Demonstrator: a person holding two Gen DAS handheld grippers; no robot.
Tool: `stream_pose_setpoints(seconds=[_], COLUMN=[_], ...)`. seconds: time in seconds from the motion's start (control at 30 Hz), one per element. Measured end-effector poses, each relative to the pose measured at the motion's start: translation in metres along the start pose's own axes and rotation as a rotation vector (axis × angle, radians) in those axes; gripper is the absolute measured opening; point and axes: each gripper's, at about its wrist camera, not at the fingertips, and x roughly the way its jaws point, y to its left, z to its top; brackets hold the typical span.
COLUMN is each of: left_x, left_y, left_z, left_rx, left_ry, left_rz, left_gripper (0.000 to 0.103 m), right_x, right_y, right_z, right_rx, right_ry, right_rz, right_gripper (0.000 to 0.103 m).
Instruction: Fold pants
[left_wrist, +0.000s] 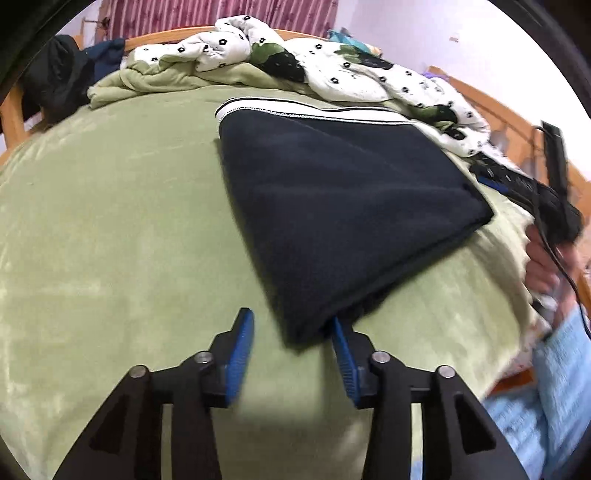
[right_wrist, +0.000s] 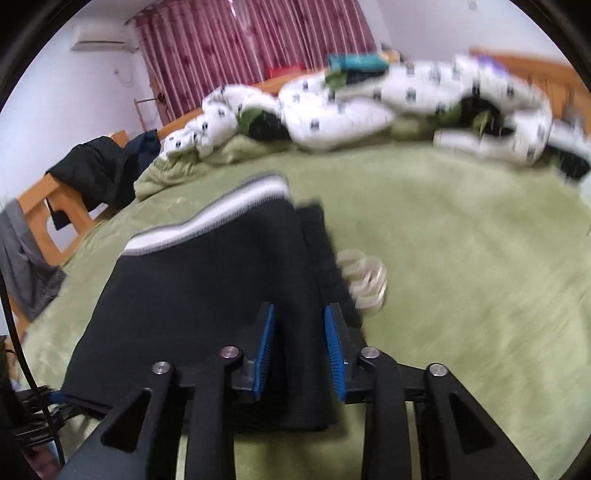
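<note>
The left claw (left_wrist: 291, 332) hovers low over the bed (left_wrist: 110, 221), its blue-padded fingers (left_wrist: 242, 354) spread apart and gripping nothing; the right-hand pad just touches, or sits right beside, the near corner of the pants (left_wrist: 343, 206). In that same view the right claw (left_wrist: 491, 173) shows at the far right, held in a person's hand (left_wrist: 550, 266) with a light blue sleeve (left_wrist: 532, 398) below it, reaching in at the pants' right corner; the blur there hides how its fingers stand. The right wrist view shows the right claw (right_wrist: 299, 347) angled down over the pants (right_wrist: 207, 295), its blue pads (right_wrist: 264, 354) apart with dark fabric lying between and beneath them, not pinched. The pants are dark navy or black, folded into a compact, flat, roughly rectangular pad with a white band edged in grey stripes (right_wrist: 221, 218) along the far end. They lie on the green plush blanket that covers the bed, towards its middle, with a narrower dark layer showing along the right side. A pale ridged lump (right_wrist: 364, 280) sits on the blanket just beside that right edge; it is too blurred to identify. A rumpled white quilt with small dark flowers (left_wrist: 332, 59) is heaped along the far edge of the bed. No writing or label can be read anywhere.
</note>
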Motion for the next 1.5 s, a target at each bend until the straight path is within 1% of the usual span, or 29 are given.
stream_pose_setpoints(seconds=[0.03,0.07,0.13,0.23,0.27,0.3,0.37,0.4,0.47,0.53,0.57,0.6,0.67,0.73,0.8,0.83,0.9,0.93,0.97,1.0,1.07,1.13,1.17,1.23,1.33,1.37,1.4,1.47,1.5], left_x=[-0.006,-0.012,-0.018,-0.010,-0.002,0.004,0.031,0.044,0.069,0.091,0.104,0.111,0.125,0.130,0.127,0.123,0.117,0.115,0.110,0.107,0.093,0.079,0.067,0.047,0.020,0.012,0.004,-0.003,-0.001], left_y=[0.005,0.012,0.023,0.029,0.031,0.032,0.038,0.039,0.044,0.050,0.056,0.058,0.060,0.055,0.052,0.051,0.055,0.057,0.061,0.064,0.070,0.080,0.091,0.121,0.181,0.199,0.216,0.235,0.239], left_z=[-0.001,-0.001,0.008,0.036,0.050,0.058,0.084,0.092,0.104,0.112,0.114,0.115,0.117,0.121,0.122,0.123,0.126,0.127,0.128,0.130,0.135,0.139,0.140,0.140,0.133,0.129,0.123,0.110,0.102], left_rx=[-0.021,-0.047,-0.095,-0.128,-0.138,-0.144,-0.179,-0.192,-0.214,-0.251,-0.292,-0.317,-0.369,-0.379,-0.376,-0.371,-0.379,-0.386,-0.405,-0.417,-0.415,-0.403,-0.396,-0.408,-0.493,-0.507,-0.505,-0.482,-0.465], left_ry=[-0.005,-0.012,-0.027,-0.064,-0.071,-0.070,-0.032,-0.009,0.029,0.054,0.064,0.074,0.084,0.087,0.090,0.080,0.077,0.080,0.068,0.064,0.060,0.045,0.032,0.020,0.039,0.040,0.048,0.055,0.072], left_rz=[-0.020,-0.034,-0.044,-0.048,-0.051,-0.058,-0.079,-0.100,-0.123,-0.165,-0.199,-0.212,-0.255,-0.247,-0.236,-0.241,-0.257,-0.277,-0.315,-0.341,-0.382,-0.382,-0.366,-0.329,-0.294,-0.277,-0.239,-0.192,-0.187], left_gripper=[0.042,0.046,0.054,0.054,0.058,0.059,0.059,0.059,0.059,0.060,0.060,0.059,0.050,0.044,0.034,0.025,0.021,0.019,0.018,0.018,0.017,0.016,0.016,0.015,0.015,0.015,0.015,0.016,0.017], right_x=[0.000,0.004,0.017,0.047,0.057,0.070,0.090,0.099,0.106,0.112,0.114,0.116,0.119,0.122,0.119,0.118,0.111,0.102,0.089,0.078,0.060,0.049,0.046,0.045,0.052,0.059,0.064,0.077,0.081], right_y=[0.002,0.004,0.007,0.011,0.011,0.011,0.009,0.005,-0.002,-0.006,-0.007,-0.005,0.002,0.005,-0.002,-0.006,-0.019,-0.022,-0.022,-0.020,-0.006,0.024,0.035,0.066,0.108,0.127,0.139,0.162,0.168], right_z=[0.008,0.016,0.030,0.045,0.047,0.049,0.047,0.043,0.035,0.032,0.032,0.033,0.030,0.029,0.030,0.030,0.029,0.030,0.032,0.034,0.036,0.037,0.037,0.036,0.028,0.020,0.014,-0.002,-0.009], right_rx=[-0.005,-0.006,-0.018,-0.023,-0.022,-0.024,-0.026,-0.024,-0.016,-0.028,-0.025,-0.031,-0.070,-0.082,-0.027,-0.004,0.077,0.112,0.137,0.166,0.200,0.170,0.172,0.195,0.226,0.240,0.246,0.220,0.189], right_ry=[-0.008,-0.006,0.023,0.093,0.118,0.160,0.219,0.235,0.231,0.258,0.265,0.268,0.259,0.257,0.250,0.250,0.282,0.263,0.223,0.198,0.156,0.142,0.139,0.142,0.148,0.157,0.165,0.180,0.173], right_rz=[0.005,0.008,-0.004,-0.023,-0.022,-0.028,-0.063,-0.077,-0.054,-0.054,-0.063,-0.068,-0.097,-0.097,-0.041,-0.012,0.087,0.112,0.133,0.164,0.174,0.149,0.159,0.235,0.336,0.380,0.401,0.406,0.376], right_gripper=[0.060,0.067,0.067,0.067,0.067,0.067,0.067,0.067,0.067,0.066,0.066,0.066,0.066,0.065,0.063,0.062,0.052,0.049,0.032,0.024,0.022,0.021,0.021,0.020,0.020,0.020,0.020,0.021,0.022])
